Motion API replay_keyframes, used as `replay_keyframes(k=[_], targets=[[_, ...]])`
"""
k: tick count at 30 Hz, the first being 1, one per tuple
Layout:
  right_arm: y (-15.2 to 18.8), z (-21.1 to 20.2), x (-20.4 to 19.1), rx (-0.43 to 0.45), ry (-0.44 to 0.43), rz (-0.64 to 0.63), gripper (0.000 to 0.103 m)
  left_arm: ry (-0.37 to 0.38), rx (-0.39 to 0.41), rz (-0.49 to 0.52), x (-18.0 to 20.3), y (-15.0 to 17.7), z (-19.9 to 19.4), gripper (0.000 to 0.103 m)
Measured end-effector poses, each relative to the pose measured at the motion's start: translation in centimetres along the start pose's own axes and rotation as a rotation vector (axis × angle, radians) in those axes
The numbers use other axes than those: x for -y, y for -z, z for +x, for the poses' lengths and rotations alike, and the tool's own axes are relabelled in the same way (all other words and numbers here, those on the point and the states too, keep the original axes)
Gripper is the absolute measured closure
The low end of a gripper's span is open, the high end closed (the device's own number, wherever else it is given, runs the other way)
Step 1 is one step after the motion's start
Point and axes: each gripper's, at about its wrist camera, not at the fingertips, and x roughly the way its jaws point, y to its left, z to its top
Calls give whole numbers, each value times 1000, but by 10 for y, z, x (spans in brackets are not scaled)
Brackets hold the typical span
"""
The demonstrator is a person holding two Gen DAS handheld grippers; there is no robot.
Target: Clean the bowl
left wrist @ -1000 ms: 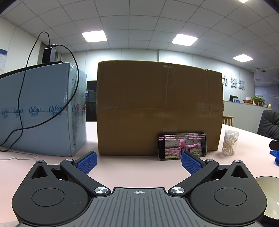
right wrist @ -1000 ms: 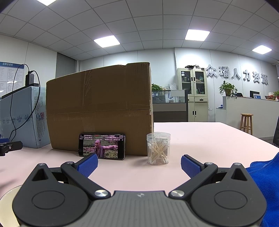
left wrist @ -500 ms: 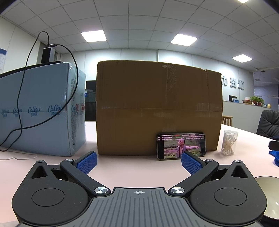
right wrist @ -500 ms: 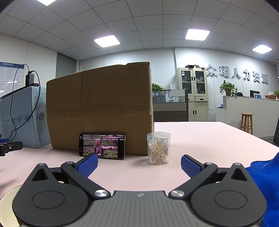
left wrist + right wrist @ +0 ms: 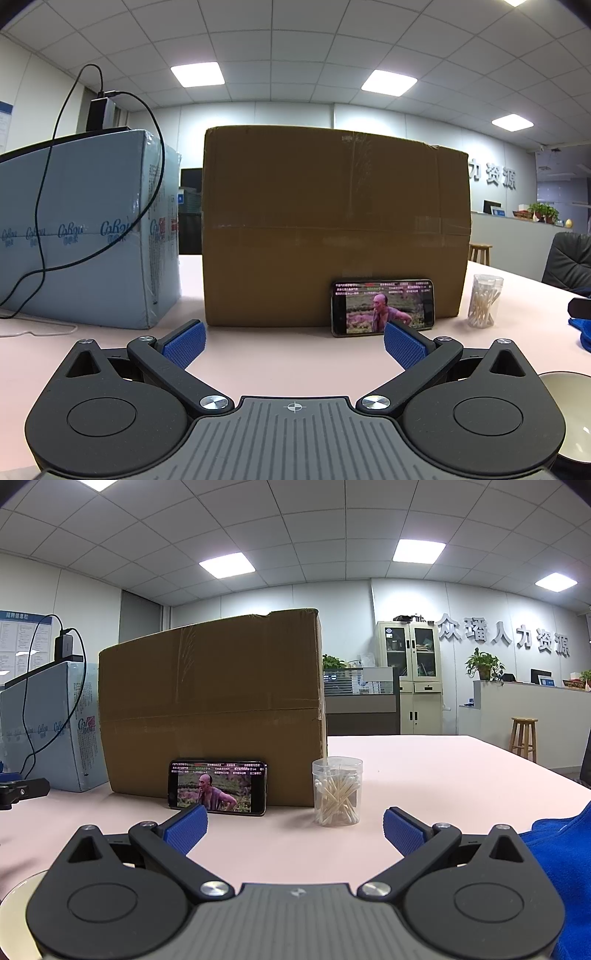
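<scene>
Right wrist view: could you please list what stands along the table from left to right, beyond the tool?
Pale blue wrapped carton → large brown cardboard box → black smartphone playing a video → clear plastic jar of cotton swabs → blue cloth.

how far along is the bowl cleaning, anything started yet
Nothing looks done yet. The left gripper and right gripper are both open and empty above the table. The bowl sits between them and the blue cloth lies ungrabbed at right. Left: take the cloth, steady the bowl, wipe it.
</scene>
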Motion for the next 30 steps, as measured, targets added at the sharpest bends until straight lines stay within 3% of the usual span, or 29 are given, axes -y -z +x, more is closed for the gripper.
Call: replay_keyframes(k=[30], targets=[[-1, 5, 2, -10, -8, 0, 0, 16, -2, 4, 1, 1, 0, 0]])
